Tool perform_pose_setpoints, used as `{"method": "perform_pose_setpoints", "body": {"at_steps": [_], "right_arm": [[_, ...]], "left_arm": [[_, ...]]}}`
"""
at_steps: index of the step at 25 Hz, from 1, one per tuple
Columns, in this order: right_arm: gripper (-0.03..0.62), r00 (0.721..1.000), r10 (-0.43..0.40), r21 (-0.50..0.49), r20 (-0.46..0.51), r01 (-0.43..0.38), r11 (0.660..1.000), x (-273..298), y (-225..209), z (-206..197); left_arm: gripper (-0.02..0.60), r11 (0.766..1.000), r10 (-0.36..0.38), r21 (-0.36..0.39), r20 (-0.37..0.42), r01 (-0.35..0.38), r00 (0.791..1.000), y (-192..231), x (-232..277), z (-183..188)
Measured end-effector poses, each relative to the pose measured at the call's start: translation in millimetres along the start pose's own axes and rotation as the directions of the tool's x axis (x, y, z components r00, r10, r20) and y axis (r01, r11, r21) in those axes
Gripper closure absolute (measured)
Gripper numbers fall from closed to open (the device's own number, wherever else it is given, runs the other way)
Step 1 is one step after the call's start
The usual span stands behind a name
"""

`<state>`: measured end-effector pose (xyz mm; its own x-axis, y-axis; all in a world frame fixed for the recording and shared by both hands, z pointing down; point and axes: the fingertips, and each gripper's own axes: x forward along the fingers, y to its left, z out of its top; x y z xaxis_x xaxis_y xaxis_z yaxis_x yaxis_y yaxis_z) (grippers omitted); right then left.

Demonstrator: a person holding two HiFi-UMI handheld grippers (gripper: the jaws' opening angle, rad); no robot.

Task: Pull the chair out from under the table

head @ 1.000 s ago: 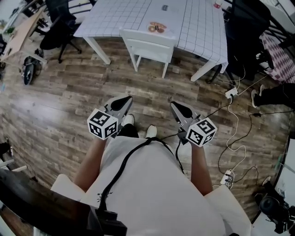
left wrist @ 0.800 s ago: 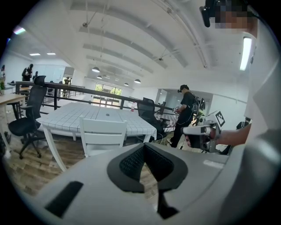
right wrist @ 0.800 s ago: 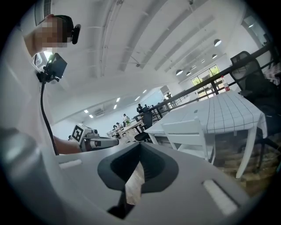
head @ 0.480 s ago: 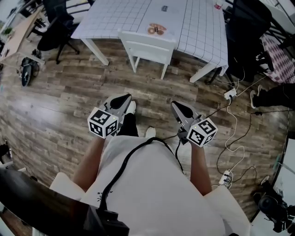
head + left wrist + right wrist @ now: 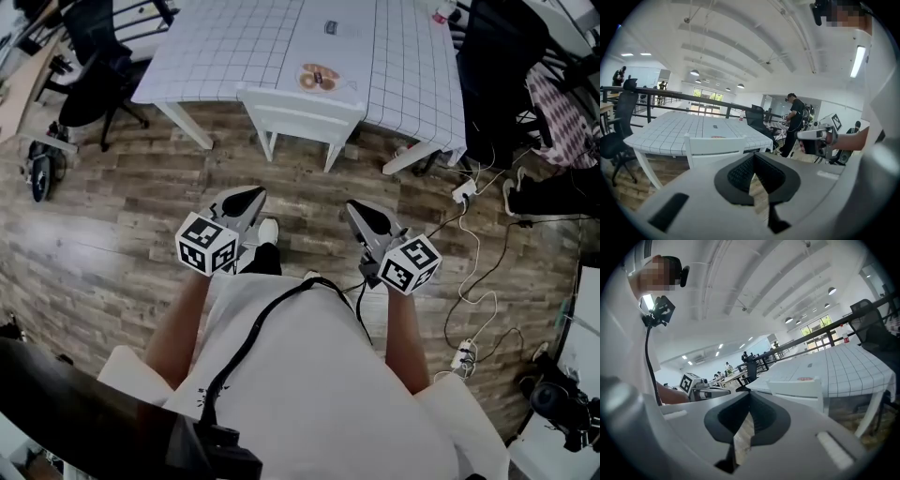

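The white wooden chair (image 5: 300, 112) stands at upper centre of the head view, its seat tucked under the white grid-patterned surface (image 5: 234, 47). At mid-frame, over the wood-plank floor (image 5: 122, 216), the left claw (image 5: 244, 199) and right claw (image 5: 364, 216) point towards the chair, well apart from it. Both claws have their jaws closed on nothing.

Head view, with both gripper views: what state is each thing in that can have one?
chair: tucked in, seat under the table, untouched.
table: standing upright, with the chair at its near edge.
left tool: shut, empty, short of the chair.
right tool: shut, empty, short of the chair.
black office chair: upright, apart from the table, off its left corner.
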<state>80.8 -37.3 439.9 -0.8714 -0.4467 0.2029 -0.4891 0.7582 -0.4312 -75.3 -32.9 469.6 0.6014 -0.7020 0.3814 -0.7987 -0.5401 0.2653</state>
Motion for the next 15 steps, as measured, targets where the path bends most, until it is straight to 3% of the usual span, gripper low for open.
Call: {"method": "perform_pose_setpoints", "body": {"at_steps": [5, 15], "right_arm": [[0.589, 0.998, -0.055, 0.001, 0.028, 0.055, 0.998, 40.8, -6.8, 28.0], [0.589, 0.973, -0.224, 0.042, 0.059, 0.222, 0.974, 99.3, -28.8, 53.3]], "left_arm": [[0.574, 0.998, -0.040, 0.058, -0.006, 0.040, 0.999, 49.5, 9.6, 27.3], [0.574, 0.988, -0.144, 0.051, -0.043, 0.147, 0.989, 134.3, 24.8, 37.6]]}}
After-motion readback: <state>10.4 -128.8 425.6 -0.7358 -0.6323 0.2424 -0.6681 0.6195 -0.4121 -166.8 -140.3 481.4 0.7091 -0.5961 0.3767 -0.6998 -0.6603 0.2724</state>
